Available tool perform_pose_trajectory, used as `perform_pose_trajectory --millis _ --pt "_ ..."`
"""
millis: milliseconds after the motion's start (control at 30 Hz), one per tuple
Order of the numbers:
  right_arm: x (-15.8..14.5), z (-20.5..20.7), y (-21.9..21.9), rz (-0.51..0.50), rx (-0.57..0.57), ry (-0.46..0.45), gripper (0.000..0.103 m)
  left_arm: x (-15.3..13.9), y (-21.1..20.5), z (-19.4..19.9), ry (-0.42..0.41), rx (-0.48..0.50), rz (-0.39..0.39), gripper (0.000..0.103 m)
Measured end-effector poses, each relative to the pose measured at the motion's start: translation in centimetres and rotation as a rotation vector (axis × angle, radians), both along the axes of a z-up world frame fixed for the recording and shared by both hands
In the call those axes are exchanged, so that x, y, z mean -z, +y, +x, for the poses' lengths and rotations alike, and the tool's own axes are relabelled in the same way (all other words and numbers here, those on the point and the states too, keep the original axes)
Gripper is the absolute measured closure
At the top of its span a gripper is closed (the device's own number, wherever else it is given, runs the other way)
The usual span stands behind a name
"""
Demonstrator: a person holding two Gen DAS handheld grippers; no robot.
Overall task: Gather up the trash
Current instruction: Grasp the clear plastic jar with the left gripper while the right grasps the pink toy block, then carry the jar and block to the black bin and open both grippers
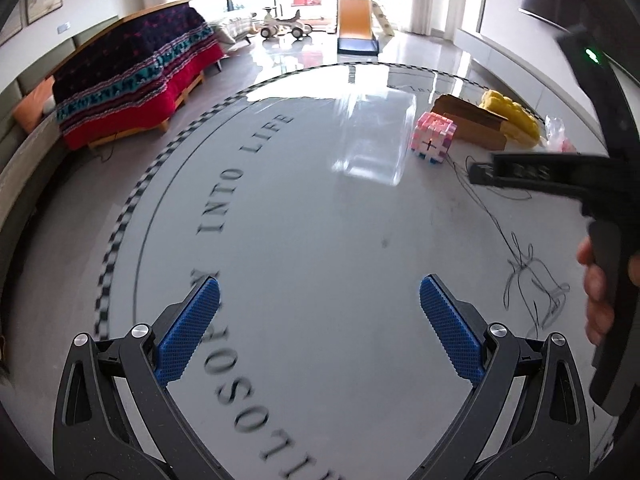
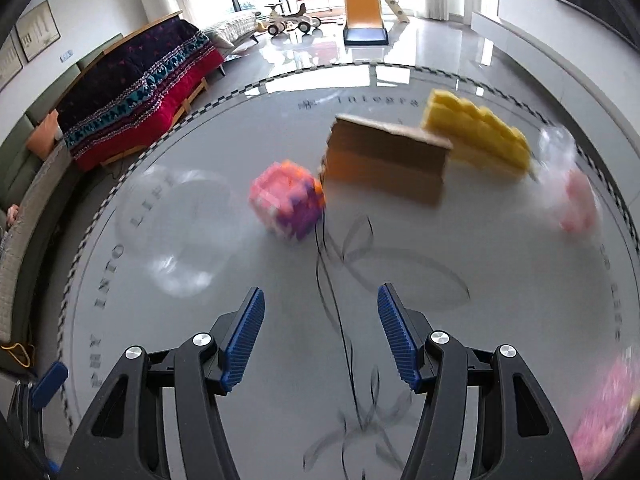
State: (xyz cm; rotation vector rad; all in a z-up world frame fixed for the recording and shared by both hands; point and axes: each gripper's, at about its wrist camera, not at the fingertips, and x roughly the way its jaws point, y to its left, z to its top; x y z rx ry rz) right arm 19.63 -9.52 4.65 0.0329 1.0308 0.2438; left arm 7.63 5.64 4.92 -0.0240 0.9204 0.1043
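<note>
Blue fingers above glossy grey tabletop

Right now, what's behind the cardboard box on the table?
Behind the cardboard box lies a yellow foam piece, its near end hidden by the box. Past that, only table shows; anything low against the box's back is covered.
</note>
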Motion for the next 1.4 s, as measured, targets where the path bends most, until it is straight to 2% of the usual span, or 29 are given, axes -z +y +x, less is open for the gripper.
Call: perform_pose_trajectory --millis 433,467,533,667,700,733,767,833,1133,1400 --pt "1.4 5.7 3.8 -0.166 -0.073 -0.077 0.043 0.5 -0.4 4.8 0.014 0.022 -0.009 0.006" --pt "1.6 5.9 4.0 -0.179 -0.086 -0.074 0.061 0.5 -0.5 5.1 0.014 0.023 -0.012 0.006" --pt "1.6 5.9 3.9 -0.174 -0.097 -0.066 0.060 0.6 -0.6 5.8 0.013 0.025 -0.020 0.006" --pt "1.5 5.2 1.9 -0.082 -0.074 -0.037 0.060 0.6 -0.9 7.5 -0.017 0.040 -0.055 0.006" --pt "1.5 5.0 1.7 -0.076 -0.072 -0.035 0.060 0.7 -0.9 7.9 -0.026 0.047 -0.071 0.008" --pt "1.5 4.9 1.4 -0.074 -0.070 -0.033 0.060 0.7 -0.9 8.1 -0.035 0.052 -0.090 0.015" --pt "1.6 4.6 0.9 -0.075 -0.067 -0.032 0.060 0.9 -0.9 8.5 -0.031 0.048 -0.103 0.042" --pt "1.6 4.3 0.3 -0.078 -0.065 -0.032 0.060 1.3 -0.5 8.8 -0.012 0.034 -0.139 0.042" --pt "0.0 2.3 -0.8 -0.062 -0.054 -0.040 0.060 0.0 -0.6 6.5 -0.020 0.039 -0.132 0.042" --pt "-3.2 -3.0 -0.9 -0.057 -0.069 -0.067 0.060 -2.5 -0.1 1.5 -0.056 0.040 -0.140 0.042"
